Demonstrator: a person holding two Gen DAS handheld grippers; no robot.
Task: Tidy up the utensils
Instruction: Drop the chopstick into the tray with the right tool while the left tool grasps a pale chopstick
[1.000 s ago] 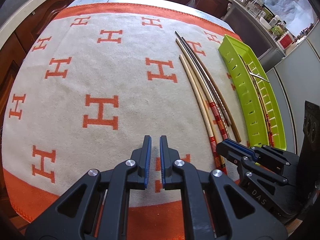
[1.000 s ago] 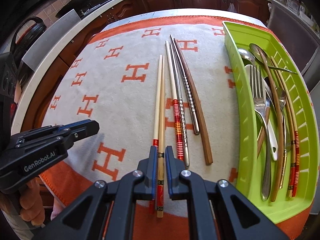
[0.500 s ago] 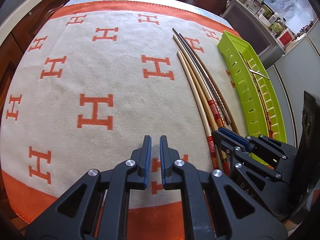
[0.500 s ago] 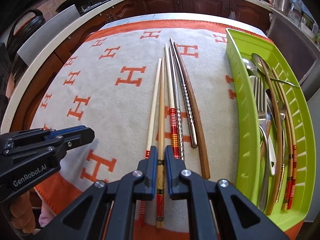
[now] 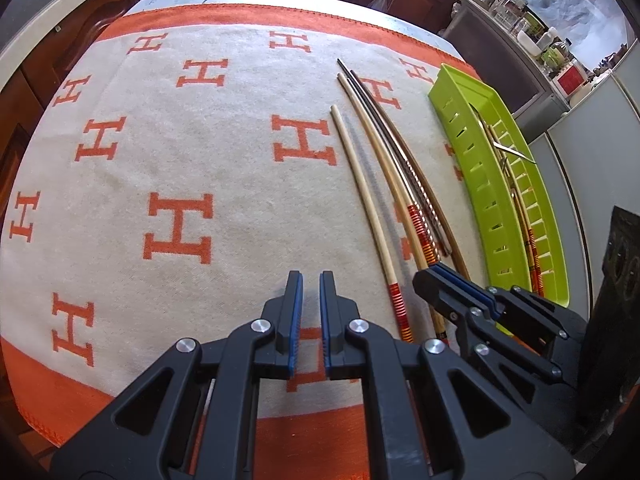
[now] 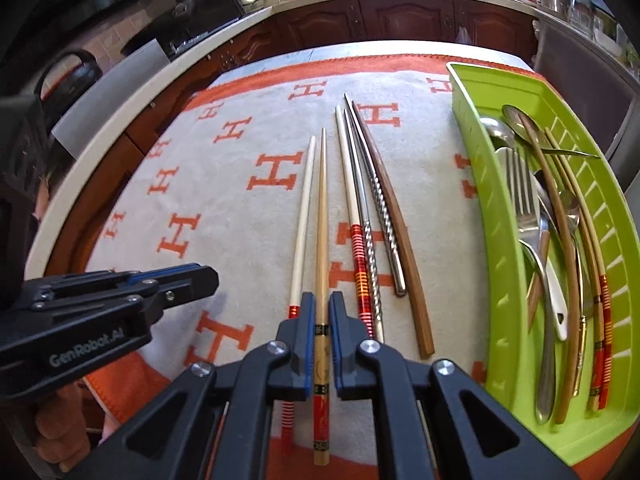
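My right gripper [image 6: 321, 316] has its jaws closing on a tan bamboo chopstick [image 6: 321, 220], with the pads pressing its dark-banded end; the chopstick looks raised off the cloth. Beside it on the cloth lie a pale chopstick [image 6: 302, 220] with red stripes, a red-banded one [image 6: 352, 200], twisted metal chopsticks [image 6: 378, 208] and a brown wooden one [image 6: 404, 240]. The green tray [image 6: 492, 208] at the right holds a fork [image 6: 520, 184], spoons and more chopsticks. My left gripper [image 5: 310, 312] hovers over the cloth, shut on nothing, left of the right gripper [image 5: 432, 280].
An orange and cream cloth [image 5: 180, 160] with H marks covers the table. Dark wooden cabinets [image 6: 400, 16] and a counter with jars and pots run behind it. A person's hand [image 6: 52, 420] holds the left gripper at the lower left.
The right gripper has slid forward along the tan chopstick, closed onto it and tipped up with it. The left gripper has stayed put and shut.
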